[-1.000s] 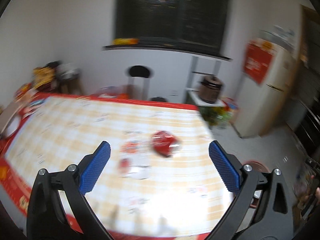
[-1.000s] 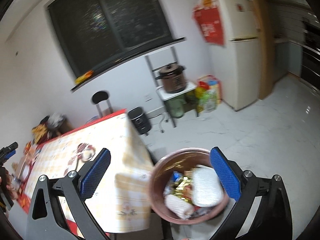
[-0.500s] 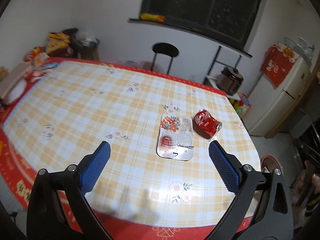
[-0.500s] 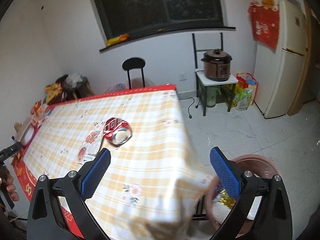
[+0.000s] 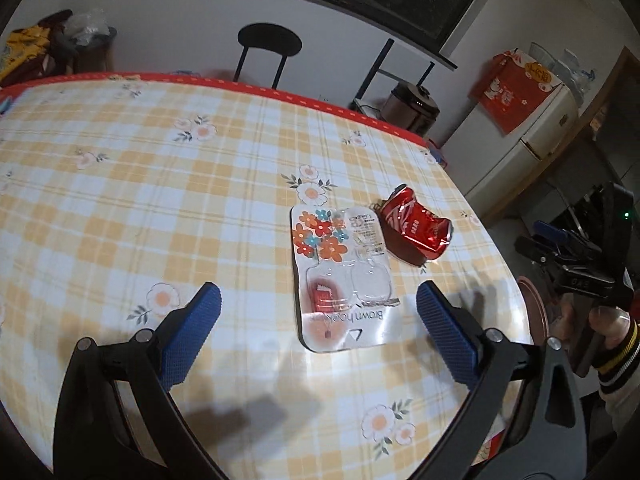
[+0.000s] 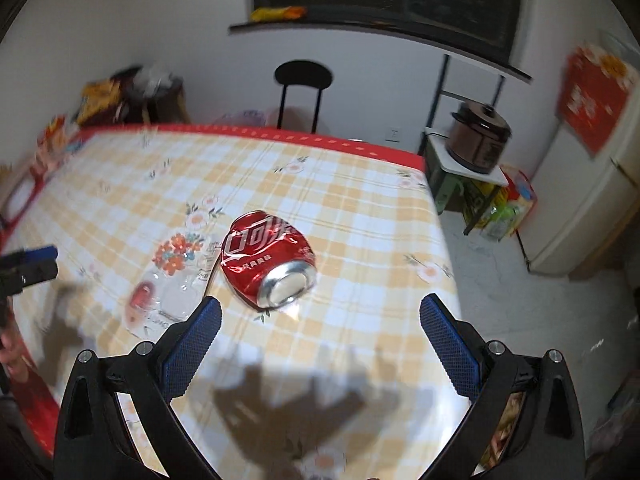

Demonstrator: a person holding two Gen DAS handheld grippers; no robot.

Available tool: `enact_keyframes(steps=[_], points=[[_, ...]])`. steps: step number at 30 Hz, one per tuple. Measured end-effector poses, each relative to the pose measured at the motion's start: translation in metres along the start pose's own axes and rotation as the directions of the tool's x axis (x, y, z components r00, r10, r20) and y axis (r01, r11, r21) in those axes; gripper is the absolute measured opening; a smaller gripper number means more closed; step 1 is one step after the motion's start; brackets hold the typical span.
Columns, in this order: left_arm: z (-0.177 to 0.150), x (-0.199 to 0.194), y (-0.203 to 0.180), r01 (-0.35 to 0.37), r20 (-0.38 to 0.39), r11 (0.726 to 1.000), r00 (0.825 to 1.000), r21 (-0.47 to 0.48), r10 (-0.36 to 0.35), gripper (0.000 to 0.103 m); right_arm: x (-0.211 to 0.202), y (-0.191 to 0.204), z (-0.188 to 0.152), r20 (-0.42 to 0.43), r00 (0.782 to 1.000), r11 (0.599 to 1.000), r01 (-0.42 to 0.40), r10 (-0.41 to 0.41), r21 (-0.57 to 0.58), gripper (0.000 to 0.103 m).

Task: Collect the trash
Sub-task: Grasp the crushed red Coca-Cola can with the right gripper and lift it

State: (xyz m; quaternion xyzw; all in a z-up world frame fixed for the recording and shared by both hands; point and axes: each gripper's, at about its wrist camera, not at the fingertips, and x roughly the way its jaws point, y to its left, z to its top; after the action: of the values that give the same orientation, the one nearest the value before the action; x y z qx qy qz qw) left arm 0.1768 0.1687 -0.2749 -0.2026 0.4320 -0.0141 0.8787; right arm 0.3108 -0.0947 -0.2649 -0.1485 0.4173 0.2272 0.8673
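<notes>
Red aluminium, crushed and dented: we record one drinks can (image 6: 269, 258) lying on its side on the table (image 5: 160, 184), its open silver end turned toward the right wrist camera. We find it just beside a clear plastic blister pack (image 5: 343, 276) with a printed flower card; in the left wrist view the can touches or nearly touches the pack's far right corner, and we cannot tell which. One blister pocket holds a small red item; the pocket next to it looks clear.

We note the left tool (image 5: 318, 332) hovering above the table with its blue-padded fingers spread wide, holding nothing; the blister pack lies ahead of it, between the two finger lines. We note the right tool (image 6: 320, 336) likewise released, fingers wide apart and empty, with the can ahead of it and nearer its left finger. In the left wrist view the right tool appears off the table's right edge, gripped by a hand (image 5: 608, 322) in a striped cuff.

We observe a checked yellow-and-white floral cloth with red border covering the table. Beyond its far edge stand a black chair (image 6: 303, 80), a brown cooker (image 6: 480, 140) on a small stand, and a pale refrigerator (image 5: 524, 148). A brown bin rim (image 5: 534, 308) shows below the table's right edge.
</notes>
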Motion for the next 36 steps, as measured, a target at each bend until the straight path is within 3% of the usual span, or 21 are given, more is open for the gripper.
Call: enact_keyframes(steps=[5,7,10,17,21,29,36], points=[[0.004,0.025,0.017,0.067,-0.032,0.996,0.997,-0.051,-0.069,0.094,0.043,0.024,0.011,-0.091,0.996,0.989,-0.001,-0.013,-0.145,0.098],[0.005,0.033,0.022,0.078,-0.045,0.995,0.996,-0.067,-0.081,0.088,0.061,0.036,0.014,-0.120,0.993,0.976,-0.004,-0.022,-0.216,0.098],[0.007,0.043,0.030,0.087,-0.061,0.992,0.994,-0.095,-0.093,0.086,0.084,0.049,0.018,-0.160,0.986,0.955,-0.011,-0.038,-0.296,0.098],[0.008,0.059,0.037,0.127,-0.089,0.985,0.987,-0.112,-0.138,0.075,0.125,0.062,0.031,-0.233,0.972,0.937,-0.055,-0.029,-0.345,0.098],[0.009,0.068,0.039,0.141,-0.105,0.982,0.982,-0.125,-0.154,0.069,0.140,0.063,0.036,-0.266,0.964,0.932,-0.085,-0.013,-0.353,0.098],[0.009,0.081,0.036,0.153,-0.135,0.981,0.976,-0.119,-0.168,0.068,0.160,0.056,0.039,-0.342,0.938,0.954,-0.159,0.065,-0.253,0.098],[0.012,0.096,0.028,0.145,-0.160,0.986,0.974,-0.085,-0.157,0.068,0.149,0.047,0.036,-0.310,0.942,0.972,-0.182,0.128,-0.151,0.095]])
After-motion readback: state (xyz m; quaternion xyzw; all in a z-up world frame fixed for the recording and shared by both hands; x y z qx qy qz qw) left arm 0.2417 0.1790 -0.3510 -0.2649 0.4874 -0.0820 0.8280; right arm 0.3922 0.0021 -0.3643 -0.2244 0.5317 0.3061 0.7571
